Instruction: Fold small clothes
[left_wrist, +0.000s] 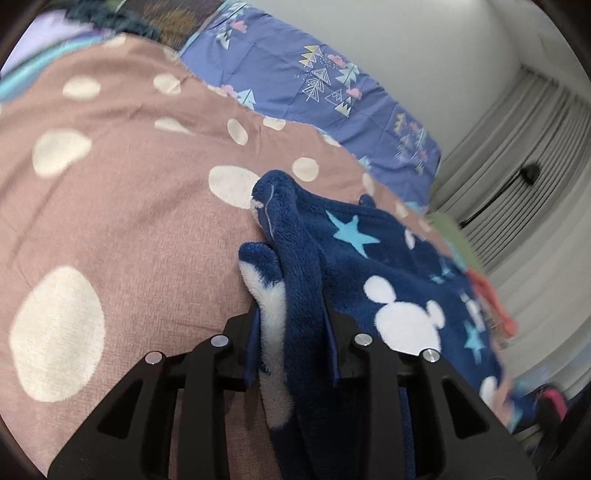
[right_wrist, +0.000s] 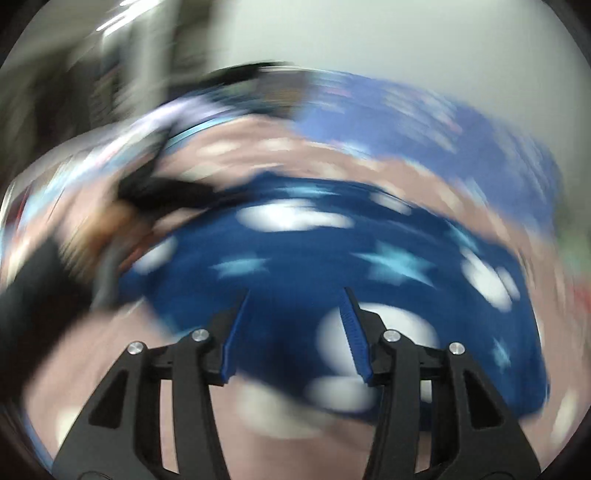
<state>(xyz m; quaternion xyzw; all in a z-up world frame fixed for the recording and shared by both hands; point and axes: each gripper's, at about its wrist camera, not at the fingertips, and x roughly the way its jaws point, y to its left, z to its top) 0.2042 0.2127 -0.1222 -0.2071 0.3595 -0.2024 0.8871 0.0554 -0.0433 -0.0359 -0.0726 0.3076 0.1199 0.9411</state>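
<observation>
Fleece garment (left_wrist: 388, 266), navy with stars and white mouse heads, lies on the pink dotted bed cover (left_wrist: 122, 221), spreading toward 3 o'clock. Left gripper (left_wrist: 291, 325) has its fingers clenched on a bunched edge; right gripper (right_wrist: 293, 332) hangs blurred above it, fingers parted and empty.
</observation>
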